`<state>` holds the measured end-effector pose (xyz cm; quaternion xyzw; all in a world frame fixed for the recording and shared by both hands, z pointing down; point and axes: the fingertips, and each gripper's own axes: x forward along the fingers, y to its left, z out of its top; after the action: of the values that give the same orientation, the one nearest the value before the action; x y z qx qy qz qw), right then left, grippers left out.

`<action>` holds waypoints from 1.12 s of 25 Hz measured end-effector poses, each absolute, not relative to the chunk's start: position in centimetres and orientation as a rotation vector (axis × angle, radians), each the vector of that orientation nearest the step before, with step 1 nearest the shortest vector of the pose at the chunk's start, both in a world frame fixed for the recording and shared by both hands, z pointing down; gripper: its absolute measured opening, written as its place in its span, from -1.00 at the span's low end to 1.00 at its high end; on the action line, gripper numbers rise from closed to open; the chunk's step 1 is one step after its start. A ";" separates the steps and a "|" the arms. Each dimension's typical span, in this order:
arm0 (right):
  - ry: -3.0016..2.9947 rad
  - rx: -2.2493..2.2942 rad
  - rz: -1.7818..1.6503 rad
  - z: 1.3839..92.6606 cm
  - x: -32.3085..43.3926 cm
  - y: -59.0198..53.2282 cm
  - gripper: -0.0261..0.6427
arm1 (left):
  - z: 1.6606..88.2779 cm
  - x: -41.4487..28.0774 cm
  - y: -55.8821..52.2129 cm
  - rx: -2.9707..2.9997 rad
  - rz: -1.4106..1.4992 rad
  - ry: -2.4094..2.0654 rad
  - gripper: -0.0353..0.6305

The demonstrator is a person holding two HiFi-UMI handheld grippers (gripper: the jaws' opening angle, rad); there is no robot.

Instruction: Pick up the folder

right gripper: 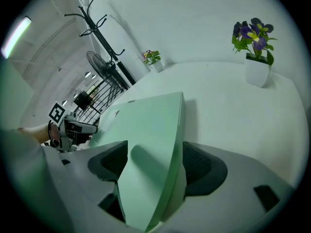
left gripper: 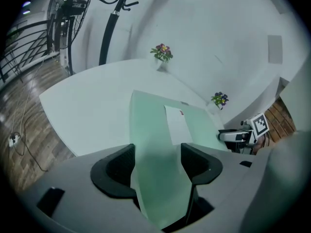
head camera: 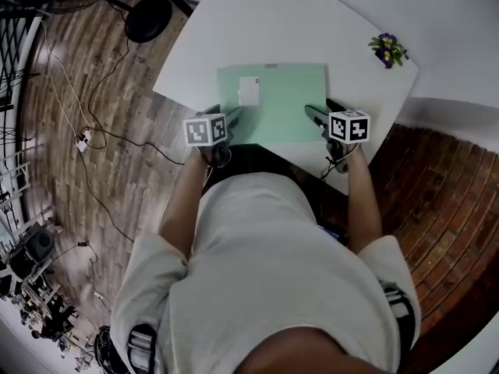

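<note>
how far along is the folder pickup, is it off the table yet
Done: both grippers are at the near corners of the folder. In hand: the left gripper and right gripper each have a corner between jaws that stand apart, not clamped. Left: close and lift; it looks flat on the table.

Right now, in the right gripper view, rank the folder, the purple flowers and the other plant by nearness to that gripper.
1. Folder, between its fingers.
2. Purple flowers, on the right.
3. Other plant, at the table's far edge.
</note>
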<state>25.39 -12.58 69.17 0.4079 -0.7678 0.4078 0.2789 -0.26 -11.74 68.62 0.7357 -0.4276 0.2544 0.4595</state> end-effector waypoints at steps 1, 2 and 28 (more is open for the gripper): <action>-2.057 1.075 1.090 69.3 25.2 -12.6 0.12 | 68.7 -0.3 -11.8 1.807 0.623 -1.053 -0.01; -2.055 1.055 1.083 69.5 24.9 -12.6 0.12 | 68.8 -0.3 -11.9 1.804 0.622 -1.053 -0.01; -1.981 1.018 0.960 69.4 19.9 -12.9 0.06 | 68.5 -5.5 -11.0 1.774 0.645 -1.215 -0.14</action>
<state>19.90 -12.90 69.40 0.3930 -0.7651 0.3707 0.3504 -5.50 -11.04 68.53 0.7123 -0.4876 0.2589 0.4335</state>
